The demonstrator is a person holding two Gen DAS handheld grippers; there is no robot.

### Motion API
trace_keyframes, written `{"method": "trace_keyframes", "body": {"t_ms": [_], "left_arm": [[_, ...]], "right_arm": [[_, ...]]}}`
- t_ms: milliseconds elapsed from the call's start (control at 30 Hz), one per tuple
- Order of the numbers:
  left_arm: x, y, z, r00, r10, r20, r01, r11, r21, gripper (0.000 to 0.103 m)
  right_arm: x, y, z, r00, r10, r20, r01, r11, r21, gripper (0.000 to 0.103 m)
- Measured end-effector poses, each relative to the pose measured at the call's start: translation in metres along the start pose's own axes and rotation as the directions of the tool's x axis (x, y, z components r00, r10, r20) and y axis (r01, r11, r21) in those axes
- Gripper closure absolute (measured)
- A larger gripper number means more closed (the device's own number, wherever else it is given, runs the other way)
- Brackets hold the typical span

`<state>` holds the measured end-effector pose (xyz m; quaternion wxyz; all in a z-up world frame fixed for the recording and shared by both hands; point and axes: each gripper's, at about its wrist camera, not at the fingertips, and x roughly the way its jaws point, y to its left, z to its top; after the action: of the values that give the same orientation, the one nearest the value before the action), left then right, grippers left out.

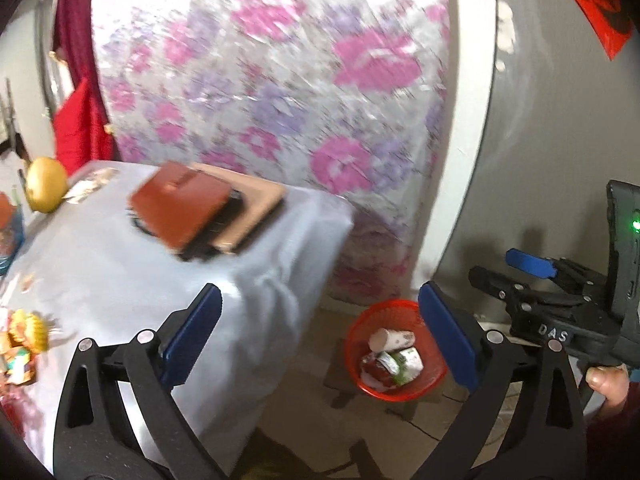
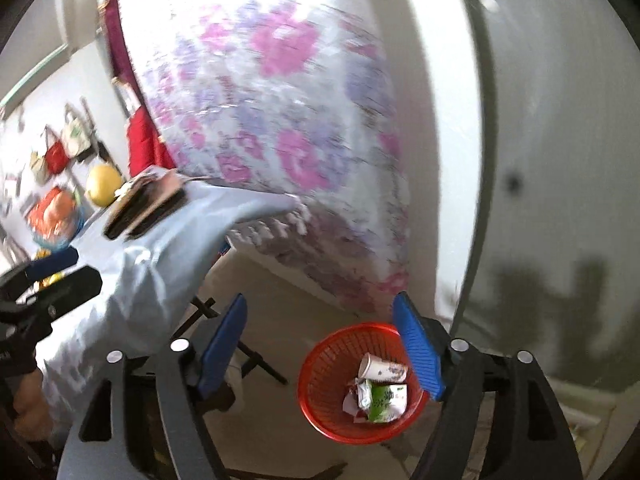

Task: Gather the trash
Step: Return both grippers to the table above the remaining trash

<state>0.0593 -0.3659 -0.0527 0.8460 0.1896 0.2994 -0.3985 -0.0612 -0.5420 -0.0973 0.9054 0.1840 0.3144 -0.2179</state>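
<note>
Down on the floor, beside the corner of the surface draped in pale grey cloth (image 1: pixel 120 280), stood the round red mesh plastic basket (image 1: pixel 356 344), and the trash lay inside it: a white paper cup (image 2: pixel 380 368) on its side, a green-and-white carton (image 2: pixel 386 398) and some crumpled wrappers. You held both tools above and just short of that basket. The fingers of your left gripper (image 1: pixel 320 336) stood wide apart with nothing between them, and those of your right gripper (image 2: pixel 320 344) were apart and empty too. By my reading, you were at the end of a drop-off, with both tools free for another pick-up. More litter seemed to sit at the near left edge of the surface, where yellow paper baking cases (image 1: pixel 28 330) and bright wrappers showed, though blur made them hard to tell. The next move called for you to swing back over the surface and line up open fingers on one piece.
</note>
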Motion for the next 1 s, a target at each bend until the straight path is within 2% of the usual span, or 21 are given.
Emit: {"method": "trace_keyframes", "body": {"t_ms": [133, 233, 433, 633, 833, 1000], "left_arm": [[-0.023, 0.021, -0.004, 0.999, 0.034, 0.029, -0.033, 0.999, -0.041, 0.007], [-0.039, 0.038, -0.008, 0.997, 0.068, 0.047, -0.064, 0.995, -0.072, 0.007], [-0.075, 0.078, -0.026, 0.984, 0.154, 0.089, -0.138, 0.978, -0.159, 0.007], [-0.111, 0.124, -0.051, 0.971, 0.211, 0.112, -0.174, 0.945, -0.276, 0.007], [-0.148, 0.162, -0.078, 0.939, 0.309, 0.149, -0.24, 0.902, -0.358, 0.007], [-0.17, 0.191, -0.101, 0.923, 0.355, 0.152, -0.264, 0.868, -0.42, 0.007]], "right_arm": [[-0.016, 0.032, 0.009, 0.999, -0.01, 0.046, 0.015, 0.995, -0.098, 0.026], [-0.031, 0.057, 0.014, 0.996, -0.025, 0.09, 0.04, 0.985, -0.17, 0.02], [-0.061, 0.109, 0.022, 0.987, -0.006, 0.162, 0.052, 0.959, -0.278, 0.017], [-0.073, 0.158, 0.021, 0.982, 0.003, 0.191, 0.07, 0.923, -0.377, 0.016], [-0.082, 0.216, 0.011, 0.978, 0.021, 0.208, 0.085, 0.867, -0.49, 0.013], [-0.087, 0.263, -0.001, 0.975, 0.037, 0.22, 0.099, 0.813, -0.574, 0.013]]}}
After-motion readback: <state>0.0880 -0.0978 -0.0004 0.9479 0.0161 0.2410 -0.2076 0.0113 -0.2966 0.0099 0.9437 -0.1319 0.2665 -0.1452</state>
